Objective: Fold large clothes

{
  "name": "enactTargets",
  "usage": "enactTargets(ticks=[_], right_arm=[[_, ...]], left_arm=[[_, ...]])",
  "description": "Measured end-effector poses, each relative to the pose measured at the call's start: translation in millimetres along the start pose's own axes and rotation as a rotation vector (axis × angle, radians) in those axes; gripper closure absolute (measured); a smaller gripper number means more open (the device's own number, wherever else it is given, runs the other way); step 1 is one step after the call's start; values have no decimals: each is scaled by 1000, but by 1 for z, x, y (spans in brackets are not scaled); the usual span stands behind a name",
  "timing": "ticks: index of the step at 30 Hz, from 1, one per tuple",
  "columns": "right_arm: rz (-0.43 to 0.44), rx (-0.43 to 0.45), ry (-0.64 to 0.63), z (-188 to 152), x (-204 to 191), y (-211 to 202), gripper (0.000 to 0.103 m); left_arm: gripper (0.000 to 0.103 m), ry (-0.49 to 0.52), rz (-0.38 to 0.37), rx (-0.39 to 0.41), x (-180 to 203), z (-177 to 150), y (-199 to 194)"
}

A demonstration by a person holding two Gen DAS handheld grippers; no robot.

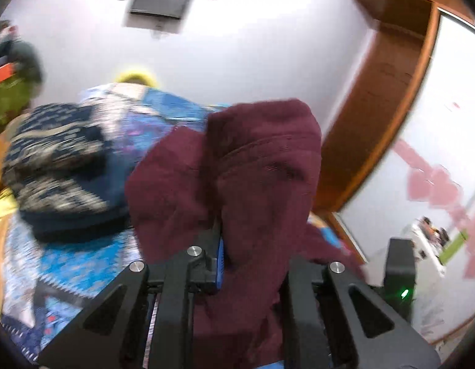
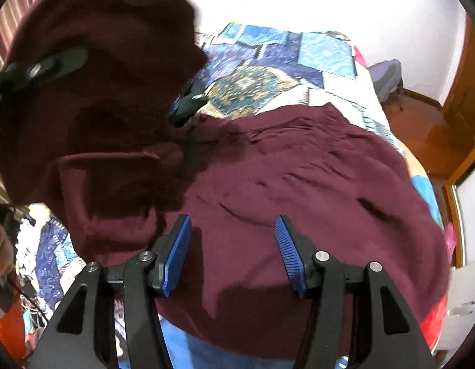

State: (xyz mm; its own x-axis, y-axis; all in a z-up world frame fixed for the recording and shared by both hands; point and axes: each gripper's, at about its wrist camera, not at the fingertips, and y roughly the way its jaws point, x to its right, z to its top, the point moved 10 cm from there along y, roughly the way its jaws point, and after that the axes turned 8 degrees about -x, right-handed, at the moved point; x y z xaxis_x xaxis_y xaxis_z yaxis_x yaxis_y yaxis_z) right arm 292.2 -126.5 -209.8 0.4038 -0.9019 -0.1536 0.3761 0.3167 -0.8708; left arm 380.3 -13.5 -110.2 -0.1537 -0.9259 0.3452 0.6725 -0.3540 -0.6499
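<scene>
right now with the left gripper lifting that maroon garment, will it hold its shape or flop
Probably flop: the maroon garment drapes in soft folds over the left gripper. It looks thick and knit-like, so likely somewhat heavy. The wrinkled part on the bedspread may drag rather than slide.

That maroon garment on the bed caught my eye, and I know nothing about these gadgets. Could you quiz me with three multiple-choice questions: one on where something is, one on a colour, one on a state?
1. Where does most of the maroon garment lie?
A. On the wooden floor
B. On the patchwork bedspread
C. On a chair

2. What colour are the pads on the right gripper?
A. Blue
B. Yellow
C. White

3. How does the left gripper stand?
A. Open, holding nothing
B. Shut on a pillow
C. Shut on the maroon garment

Answers:
1 B, the cloth spreads across the patterned cover.
2 A, both ribbed pads show blue.
3 C, cloth drapes out from between its fingers and one end is raised.
</scene>
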Motion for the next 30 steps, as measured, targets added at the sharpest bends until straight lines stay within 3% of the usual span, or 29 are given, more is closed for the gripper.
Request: enactTargets(ticks=[5, 10, 14, 16, 20, 22, 30], right_arm=[[-42, 24, 125, -20, 54, -22, 50], [-89, 30, 275, -40, 109, -37, 50], [-88, 29, 385, -59, 138, -46, 50], [-102, 28, 414, -63, 148, -49, 50], [-113, 44, 450, -64, 157, -60, 50], [-111, 66, 452, -59, 154, -66, 50], [-106, 195, 346, -21, 139, -98, 49]], left_arm=[[92, 132, -106, -57, 89, 1, 35], [92, 264, -106, -196, 148, -39, 90], [87, 310, -100, -316, 160, -89, 123], [73, 338, -94, -334, 161, -100, 125], [57, 406, -83, -372, 165, -108, 111], [38, 405, -85, -395, 164, -109, 106], [37, 316, -131, -362, 137, -87, 58]])
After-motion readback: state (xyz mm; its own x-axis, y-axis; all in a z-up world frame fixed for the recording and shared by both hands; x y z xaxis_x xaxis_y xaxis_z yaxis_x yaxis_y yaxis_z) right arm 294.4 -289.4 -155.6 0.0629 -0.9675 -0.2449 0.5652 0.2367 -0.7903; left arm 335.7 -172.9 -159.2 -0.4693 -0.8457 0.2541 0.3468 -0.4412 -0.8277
